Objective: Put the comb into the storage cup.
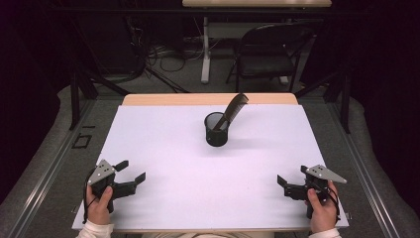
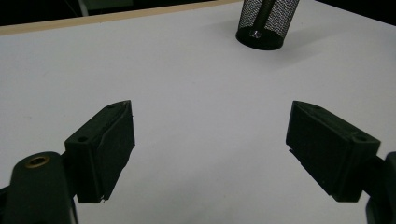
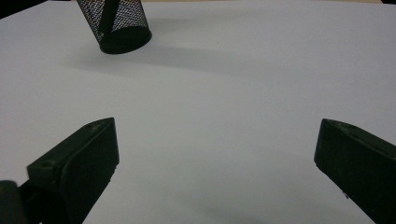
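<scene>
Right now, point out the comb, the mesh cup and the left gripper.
comb (image 1: 233,108): high view, mid-spine above the rim.
mesh cup (image 1: 216,136): high view, front wall.
left gripper (image 1: 132,170): high view, gap between its open jaws.

White table top (image 1: 198,198), black folding chair (image 1: 267,54) beyond; cables on floor (image 1: 163,57), white table leg (image 1: 205,49)

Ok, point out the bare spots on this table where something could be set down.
Nearly all of the white table is bare: the wide middle strip between the left gripper and right gripper, and both sides of the mesh cup. The only occupied spot is far centre, where the cup holds a leaning comb.
</scene>
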### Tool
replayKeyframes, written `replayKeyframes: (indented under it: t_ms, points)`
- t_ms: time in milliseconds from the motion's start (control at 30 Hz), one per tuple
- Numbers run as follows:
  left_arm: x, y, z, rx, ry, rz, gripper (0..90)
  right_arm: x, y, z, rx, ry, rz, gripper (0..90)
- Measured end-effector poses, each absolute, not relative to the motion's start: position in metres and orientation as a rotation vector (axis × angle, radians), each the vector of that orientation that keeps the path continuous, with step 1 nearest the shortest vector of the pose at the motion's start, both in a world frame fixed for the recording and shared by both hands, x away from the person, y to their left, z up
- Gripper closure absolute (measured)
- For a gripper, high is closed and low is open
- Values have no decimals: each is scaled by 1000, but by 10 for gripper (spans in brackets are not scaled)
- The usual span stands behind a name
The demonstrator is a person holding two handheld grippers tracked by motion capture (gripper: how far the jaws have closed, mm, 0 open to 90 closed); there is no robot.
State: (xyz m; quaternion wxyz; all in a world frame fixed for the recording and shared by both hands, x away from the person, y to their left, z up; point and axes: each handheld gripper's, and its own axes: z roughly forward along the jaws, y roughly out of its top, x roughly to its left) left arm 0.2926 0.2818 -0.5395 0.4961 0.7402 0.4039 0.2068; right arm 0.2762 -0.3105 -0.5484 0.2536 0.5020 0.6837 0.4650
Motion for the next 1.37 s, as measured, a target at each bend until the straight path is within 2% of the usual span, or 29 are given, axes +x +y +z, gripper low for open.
replayKeyframes:
  t_ms: [1367]
  points:
    - [294, 281, -540, 1801, 979, 499, 158, 276, -311, -549, 1359, 1874, 1260, 0]
